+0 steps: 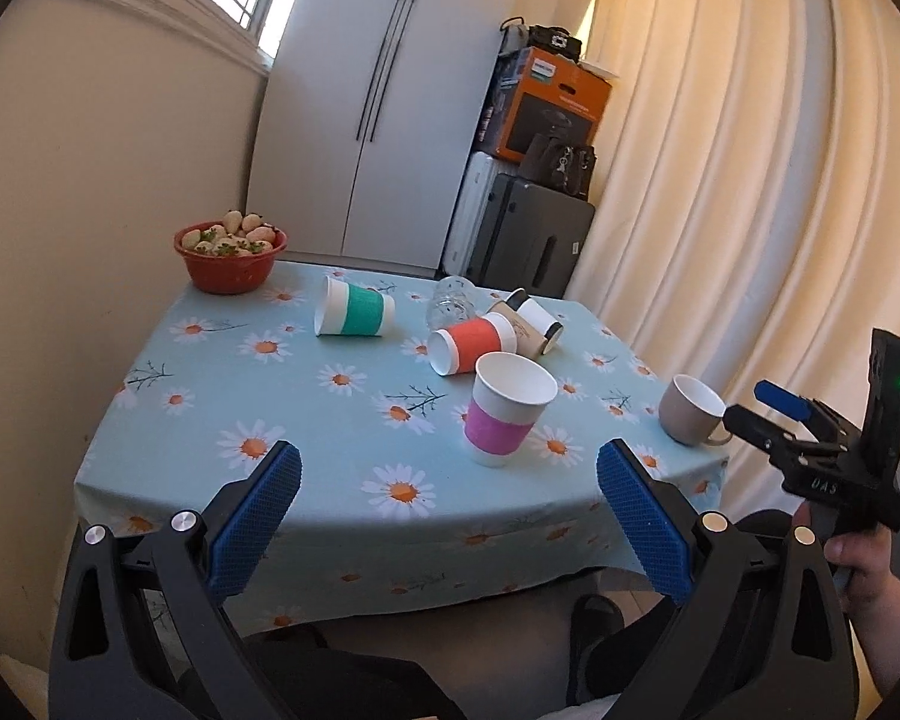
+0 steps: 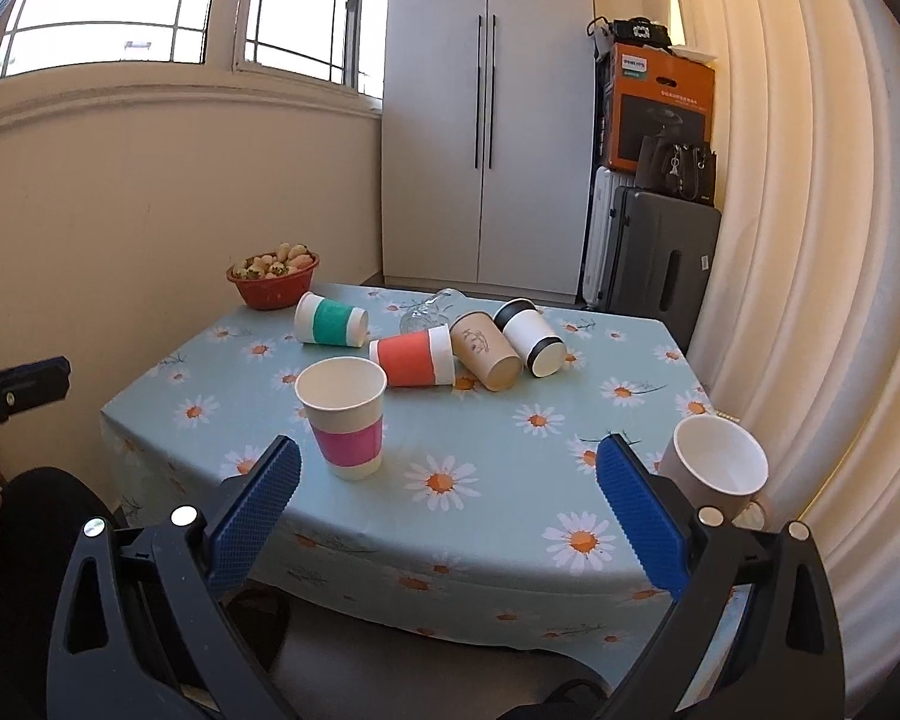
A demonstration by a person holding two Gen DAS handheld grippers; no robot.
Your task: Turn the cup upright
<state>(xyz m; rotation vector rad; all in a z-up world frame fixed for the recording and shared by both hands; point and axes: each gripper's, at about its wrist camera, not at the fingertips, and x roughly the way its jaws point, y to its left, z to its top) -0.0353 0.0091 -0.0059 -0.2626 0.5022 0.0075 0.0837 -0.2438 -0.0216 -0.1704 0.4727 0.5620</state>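
On the daisy tablecloth (image 1: 306, 396) (image 2: 510, 480), a pink-banded paper cup (image 1: 508, 416) (image 2: 345, 415) stands upright near the front. A beige mug (image 1: 690, 410) (image 2: 714, 465) stands upright at the right edge. Lying on their sides are a green-banded cup (image 1: 357, 316) (image 2: 331, 320), an orange-banded cup (image 1: 471, 345) (image 2: 414, 357), a brown cup (image 1: 519, 327) (image 2: 486, 351), a black-and-white cup (image 1: 540, 318) (image 2: 531, 336) and a clear glass (image 1: 450, 300) (image 2: 426, 309). My left gripper (image 1: 449, 474) is open and empty, before the table's front edge. My right gripper (image 2: 449, 471) is open and empty, also held back; it shows in the left wrist view (image 1: 774, 405).
A red bowl of strawberries (image 1: 231, 255) (image 2: 273, 279) sits at the table's far left corner. A wall runs along the left, a curtain (image 1: 750, 210) along the right. A white wardrobe (image 2: 486, 120), suitcases and boxes (image 2: 660, 180) stand behind the table.
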